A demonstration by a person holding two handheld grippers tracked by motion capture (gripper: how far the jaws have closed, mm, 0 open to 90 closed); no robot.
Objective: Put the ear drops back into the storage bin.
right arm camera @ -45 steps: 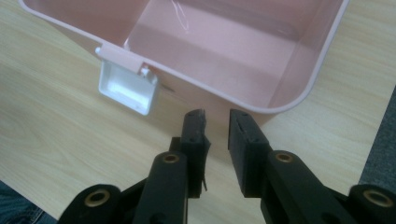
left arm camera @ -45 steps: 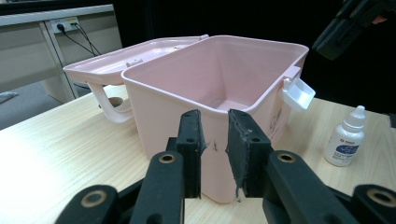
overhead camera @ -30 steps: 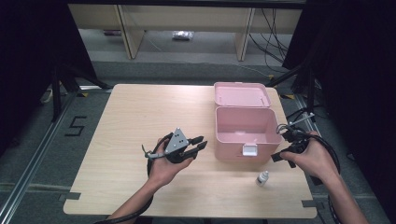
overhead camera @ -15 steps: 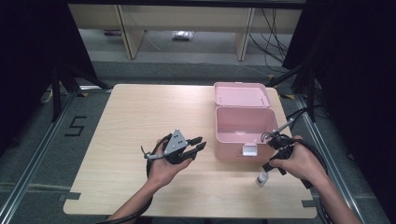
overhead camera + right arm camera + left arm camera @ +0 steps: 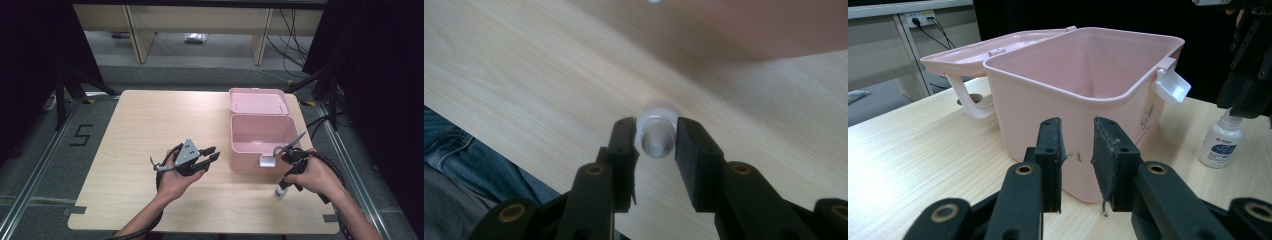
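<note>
The right gripper (image 5: 286, 186) has come down from beside the pink storage box (image 5: 260, 135) onto the small white bottle (image 5: 280, 192) standing just before the box's front right corner. Its jaws, just opening, straddle the cap without pinching, so a grasp looks imminent. The left gripper (image 5: 206, 156) idles left of the box, jaws spread and empty. The bottle's blue label is unreadable.

The pale wood-grain table (image 5: 140, 130) looks matt; the pink box (image 5: 1088, 90) and small white bottle (image 5: 1220, 145) are smooth plastic.
</note>
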